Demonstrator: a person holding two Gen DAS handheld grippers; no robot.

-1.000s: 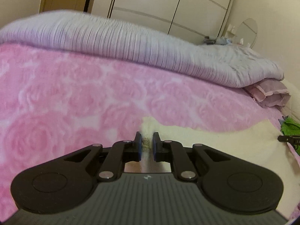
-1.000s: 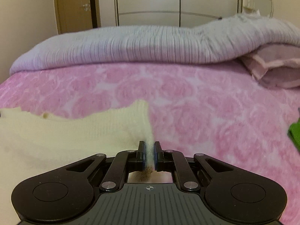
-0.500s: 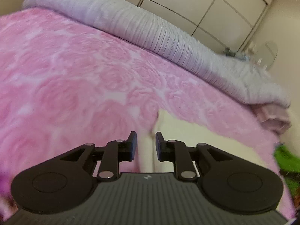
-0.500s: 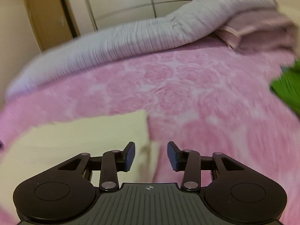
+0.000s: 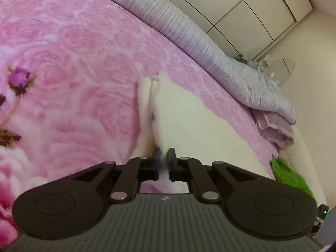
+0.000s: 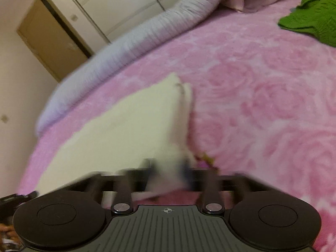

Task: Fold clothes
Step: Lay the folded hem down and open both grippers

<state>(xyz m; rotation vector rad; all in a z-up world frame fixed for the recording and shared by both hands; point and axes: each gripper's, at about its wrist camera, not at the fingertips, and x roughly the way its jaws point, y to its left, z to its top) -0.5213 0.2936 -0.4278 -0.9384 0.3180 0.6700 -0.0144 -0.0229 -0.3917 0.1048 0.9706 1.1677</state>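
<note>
Bed [image 5: 69, 67]: pink rose-print blanket over the whole surface; it carries everything I work on.
Rolled duvet [image 5: 189, 35]: grey ribbed roll along the far edge of the bed, with a mauve pillow [image 5: 273, 130] at its end; together they close off the far side.
Cream garment [image 5: 189, 121]: the task's thing, lying flat in the middle of the blanket between my two grippers; a doubled edge shows at each end where cloth has been turned over.
Green garment [image 6: 313, 23]: a separate piece near the pillow, well apart from the cream one.
Left gripper [image 5: 163, 159]: fingers nearly together and closing, a thin edge of the cream garment between them.
Right gripper [image 6: 168, 174]: blurred; fingers closing, with cream cloth running down between them; I judge it pinched, though the pad contact is not sharp.
Risk, thin hold: I grip only the edge at each end, so a quick pull could slip one side free and skew the fold.
Risk, layers: catching a single layer of the doubled edge would let the lower one trail and bunch.
Risk, blanket: the plush pile could drag on the cloth and wrinkle it.
Open room: bare pink blanket lies left of my left gripper and right of my right one; the duvet limits travel away from me.
</note>
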